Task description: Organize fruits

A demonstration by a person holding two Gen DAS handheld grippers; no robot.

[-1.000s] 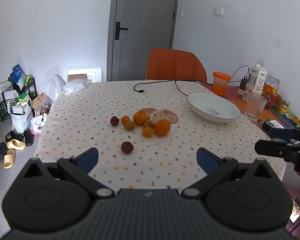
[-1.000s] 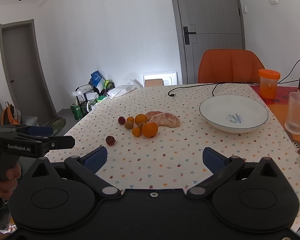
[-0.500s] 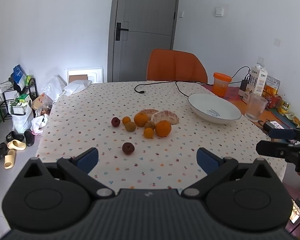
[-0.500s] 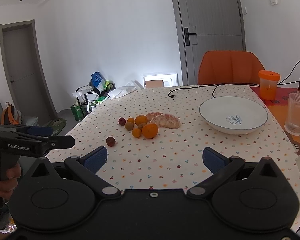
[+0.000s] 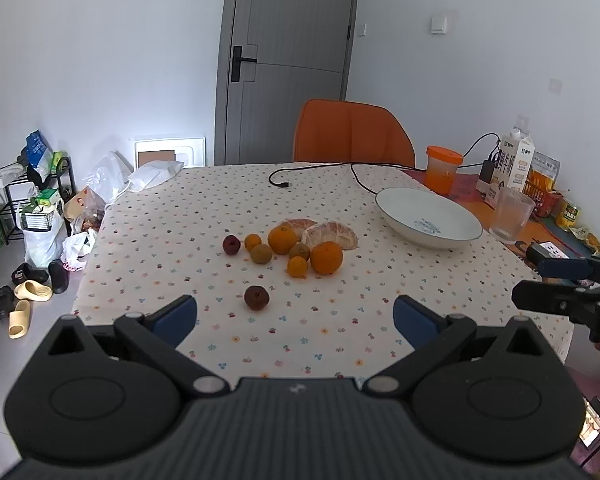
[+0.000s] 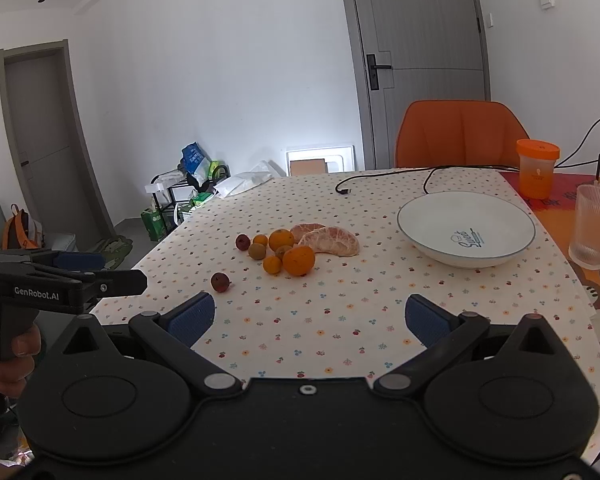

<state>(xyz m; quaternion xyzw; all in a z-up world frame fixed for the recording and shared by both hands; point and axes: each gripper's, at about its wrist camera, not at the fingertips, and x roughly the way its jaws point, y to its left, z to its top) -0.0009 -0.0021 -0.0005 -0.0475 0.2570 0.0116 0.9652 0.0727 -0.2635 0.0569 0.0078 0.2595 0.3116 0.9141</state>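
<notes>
Still to begin: no fruit has reached the dish, and both tools hang short of the pile.
Tabletop: the dotted cloth of the tabletop [image 5: 340, 184] carries everything the task concerns.
Dish: the white bowl [image 5: 396, 210] sits empty at the far right, well apart from the fruit.
Fruit pile: two peeled pomelo pieces [image 5: 332, 234] lie at the far side of the cluster, touching the oranges.
Oranges: the large orange [image 5: 326, 258] sits near and right in the pile, with smaller citrus and brownish fruits just beside it.
Stray fruit: one dark red fruit [image 5: 256, 297] lies alone, nearer than the pile; another [image 5: 231, 244] rests at the pile's left edge.
Left tool: the left tool [image 5: 295, 316] is spread wide and grips nothing, roughly in line with the stray fruit.
Right tool: the right tool [image 6: 310, 318] is likewise spread and empty.
Views: the right wrist view alone shows the person's hand [image 6: 10, 360] on the left tool's handle and the script inside the bowl; the left wrist view alone shows the milk carton [image 5: 514, 160] whole and slippers [image 5: 24, 300] on the floor.
</notes>
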